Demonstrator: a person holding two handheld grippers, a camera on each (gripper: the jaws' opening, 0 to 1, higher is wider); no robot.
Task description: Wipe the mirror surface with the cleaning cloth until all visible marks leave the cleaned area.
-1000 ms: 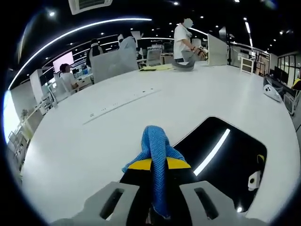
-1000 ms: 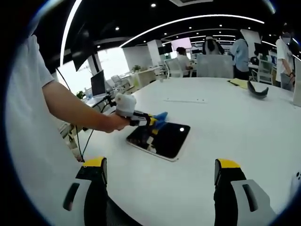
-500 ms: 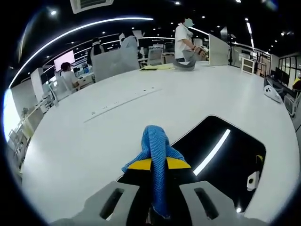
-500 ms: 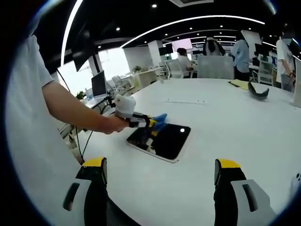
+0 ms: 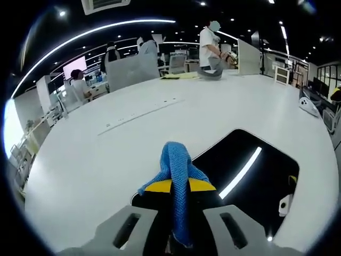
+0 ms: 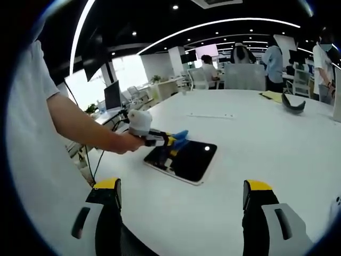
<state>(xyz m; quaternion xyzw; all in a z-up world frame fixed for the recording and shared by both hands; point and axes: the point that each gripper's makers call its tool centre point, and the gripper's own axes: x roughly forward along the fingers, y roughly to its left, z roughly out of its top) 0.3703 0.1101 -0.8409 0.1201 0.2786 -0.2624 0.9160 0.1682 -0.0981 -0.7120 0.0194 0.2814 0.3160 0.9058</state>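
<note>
A dark rectangular mirror (image 5: 250, 176) (image 6: 184, 159) lies flat on the white table (image 5: 106, 160). My left gripper (image 5: 180, 186) is shut on a blue cleaning cloth (image 5: 176, 162), which rests at the mirror's near left edge. In the right gripper view the left gripper (image 6: 169, 140) reaches in from the left, held by a person's hand, with the blue cloth (image 6: 180, 135) over the mirror's far left corner. My right gripper (image 6: 181, 200) stands open above the bare table, well short of the mirror, its yellow-tipped fingers (image 6: 106, 186) wide apart.
A long strip with small marks (image 5: 141, 112) lies on the table beyond the mirror. A grey curved object (image 5: 209, 73) and yellow sheets (image 5: 178, 76) sit at the far edge. People stand and sit around desks behind. A white device (image 5: 308, 102) rests at the right.
The left gripper with the cloth has edged slightly back toward the person along the mirror's edge. The right gripper has held still.
</note>
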